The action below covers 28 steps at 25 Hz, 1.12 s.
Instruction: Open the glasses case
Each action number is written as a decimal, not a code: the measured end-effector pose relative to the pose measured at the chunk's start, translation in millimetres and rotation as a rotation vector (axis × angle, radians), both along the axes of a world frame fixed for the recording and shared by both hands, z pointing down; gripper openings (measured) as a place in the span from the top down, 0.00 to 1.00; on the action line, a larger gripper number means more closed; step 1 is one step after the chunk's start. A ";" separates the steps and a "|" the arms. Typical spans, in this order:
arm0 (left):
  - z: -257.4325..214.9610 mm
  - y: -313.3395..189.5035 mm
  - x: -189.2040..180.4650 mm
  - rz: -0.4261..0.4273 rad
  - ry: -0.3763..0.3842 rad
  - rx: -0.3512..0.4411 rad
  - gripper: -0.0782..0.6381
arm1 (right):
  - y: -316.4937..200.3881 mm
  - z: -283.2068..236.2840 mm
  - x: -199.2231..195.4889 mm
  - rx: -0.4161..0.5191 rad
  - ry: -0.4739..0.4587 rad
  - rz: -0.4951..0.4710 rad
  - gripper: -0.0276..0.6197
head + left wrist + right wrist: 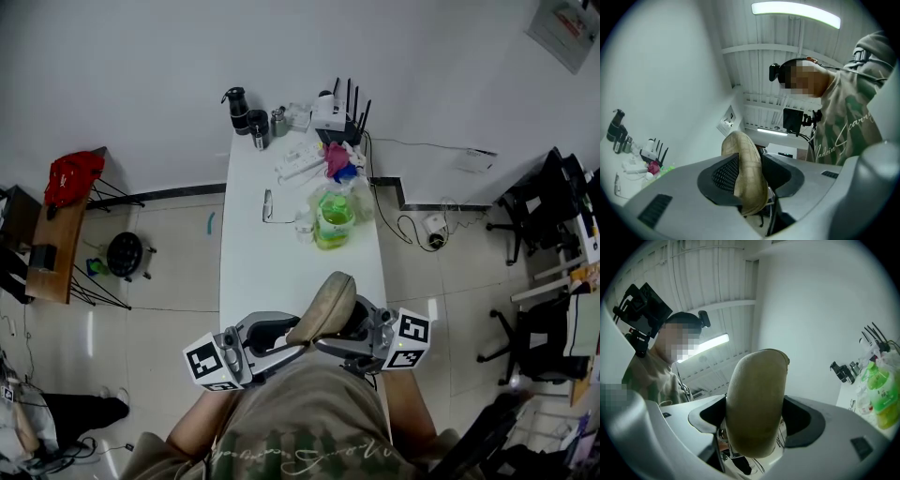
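A tan glasses case is held up in front of the person's chest, over the near end of the white table. My left gripper comes at it from the left and my right gripper from the right. In the left gripper view the case stands edge-on between the dark pads, which press on it. The right gripper view shows its broad rounded face filling the space between the jaws of the right gripper. No gap shows between lid and body.
On the table's far half lie a pair of glasses, a green bottle in a bag, a pink cloth, a router and black flasks. A wooden stand with a red bag is at left, office chairs at right.
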<state>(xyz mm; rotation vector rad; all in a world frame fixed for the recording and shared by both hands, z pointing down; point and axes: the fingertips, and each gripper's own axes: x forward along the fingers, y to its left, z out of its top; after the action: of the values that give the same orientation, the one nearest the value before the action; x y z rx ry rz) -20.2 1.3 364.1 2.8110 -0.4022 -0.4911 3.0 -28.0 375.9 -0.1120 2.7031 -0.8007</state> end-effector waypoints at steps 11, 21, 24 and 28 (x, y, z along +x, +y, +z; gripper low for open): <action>5.2 -4.2 -5.3 -0.104 -0.124 0.069 0.67 | -5.2 -2.8 10.7 0.057 0.016 0.064 0.42; -6.2 -0.4 3.2 0.089 -0.010 -0.019 0.52 | 20.5 -15.5 8.3 0.189 -0.024 -0.033 0.42; -4.1 3.4 4.2 0.131 -0.002 -0.037 0.45 | 28.4 -16.5 5.6 0.212 -0.028 -0.069 0.42; 0.7 6.7 11.0 0.187 0.003 -0.067 0.41 | 34.5 -15.7 5.2 0.238 -0.013 -0.125 0.42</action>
<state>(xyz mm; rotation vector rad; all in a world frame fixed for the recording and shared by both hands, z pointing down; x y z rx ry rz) -9.2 8.0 364.8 2.7475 -0.1492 -0.4323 8.3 6.5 360.2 0.1174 2.7903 -0.5043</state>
